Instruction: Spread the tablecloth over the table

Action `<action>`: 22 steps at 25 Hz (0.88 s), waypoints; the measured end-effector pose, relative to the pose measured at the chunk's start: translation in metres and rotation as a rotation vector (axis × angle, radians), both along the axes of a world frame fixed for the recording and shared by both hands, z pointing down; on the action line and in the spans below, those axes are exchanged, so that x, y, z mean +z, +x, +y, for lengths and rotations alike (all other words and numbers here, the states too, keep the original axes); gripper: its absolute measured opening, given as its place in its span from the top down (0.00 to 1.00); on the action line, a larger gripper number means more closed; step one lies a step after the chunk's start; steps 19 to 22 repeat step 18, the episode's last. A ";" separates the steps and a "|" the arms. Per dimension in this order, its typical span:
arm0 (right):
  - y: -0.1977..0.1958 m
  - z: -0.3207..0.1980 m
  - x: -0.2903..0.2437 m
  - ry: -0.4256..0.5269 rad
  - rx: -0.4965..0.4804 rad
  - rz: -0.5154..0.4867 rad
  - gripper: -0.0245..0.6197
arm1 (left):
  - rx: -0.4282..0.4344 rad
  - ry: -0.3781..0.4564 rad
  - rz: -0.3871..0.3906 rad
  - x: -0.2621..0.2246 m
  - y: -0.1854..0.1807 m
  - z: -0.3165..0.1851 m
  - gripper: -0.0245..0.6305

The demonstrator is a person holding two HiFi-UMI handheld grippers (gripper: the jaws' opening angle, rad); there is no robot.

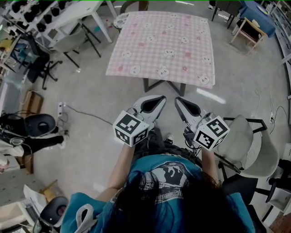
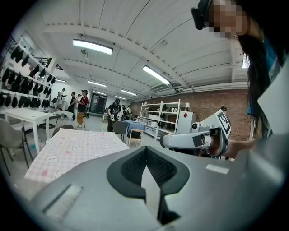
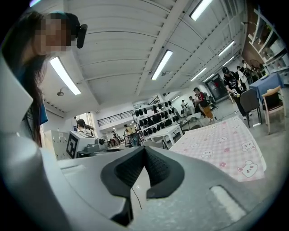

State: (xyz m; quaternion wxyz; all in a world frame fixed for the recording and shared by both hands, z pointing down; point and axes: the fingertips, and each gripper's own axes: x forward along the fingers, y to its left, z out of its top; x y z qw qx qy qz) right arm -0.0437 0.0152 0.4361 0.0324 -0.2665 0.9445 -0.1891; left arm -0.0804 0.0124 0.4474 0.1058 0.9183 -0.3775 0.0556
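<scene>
Noted pink-and-white checked cloth tablecloth with small animal-face prints [image 1: 163,45] lying flat over the counter [image 1: 157,84], covering the top from far edge to near edge. Saw only the dark legs of the counter below the near edge. Saw hem hanging a little over the near-right corner. Confirmed same tablecloth [image 2: 76,151] spread smooth in left gripper view, and again [image 3: 226,146] in right gripper view.

Recorded grey-and-black left gripper [image 1: 159,101], with black-and-white marker cube [image 1: 131,128] at its rear, held level in front of the torso. Placed it over the grey concrete floor [image 1: 91,136], well apart from the near edge of the counter. Checked left gripper [image 2: 145,151] in its own view: fingers [image 2: 128,168] together, black ribbed pads meeting, holding nothing.

Recorded matching right gripper [image 1: 179,101] just beside the left, tips angled towards each other but not touching. Checked right gripper [image 3: 143,153] in its own view: fingers [image 3: 124,170] likewise together, holding nothing.

Logged pale grey moulded chair [image 1: 248,145] on the floor off the near-right corner of the counter. Logged white side counter [image 1: 79,13] beyond the far-left corner. Logged white power strip [image 1: 60,108] with trailing cable on the floor off the near-left corner. Logged several people [image 2: 81,106] standing far behind, and white shelving units [image 2: 158,122] against a brick wall [image 2: 216,101].
</scene>
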 end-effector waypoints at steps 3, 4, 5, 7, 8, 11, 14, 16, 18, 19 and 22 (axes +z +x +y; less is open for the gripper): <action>0.000 0.003 0.002 0.006 -0.006 0.008 0.96 | 0.003 -0.003 -0.006 0.001 0.002 0.002 0.94; 0.001 0.004 0.002 0.007 -0.006 0.012 0.96 | 0.005 -0.005 -0.010 0.002 0.003 0.003 0.94; 0.001 0.004 0.003 0.009 -0.007 0.017 0.96 | 0.006 -0.007 -0.015 0.004 0.004 0.003 0.94; 0.001 0.005 0.004 0.011 -0.010 0.024 0.96 | 0.009 -0.011 -0.023 0.006 0.005 0.004 0.94; 0.001 0.005 0.005 0.012 -0.011 0.027 0.96 | 0.011 -0.012 -0.025 0.007 0.005 0.005 0.94; 0.000 0.006 0.007 0.015 -0.015 0.035 0.96 | 0.015 -0.014 -0.029 0.008 0.007 0.006 0.94; -0.001 0.009 0.009 0.020 -0.021 0.054 0.96 | 0.018 -0.018 -0.042 0.010 0.008 0.008 0.94; -0.002 0.010 0.011 0.023 -0.024 0.065 0.96 | 0.021 -0.021 -0.049 0.011 0.009 0.008 0.94; -0.003 0.011 0.011 0.025 -0.025 0.073 0.96 | 0.026 -0.023 -0.053 0.012 0.010 0.009 0.94; -0.003 0.011 0.011 0.025 -0.025 0.073 0.96 | 0.026 -0.023 -0.053 0.012 0.010 0.009 0.94; -0.003 0.011 0.011 0.025 -0.025 0.073 0.96 | 0.026 -0.023 -0.053 0.012 0.010 0.009 0.94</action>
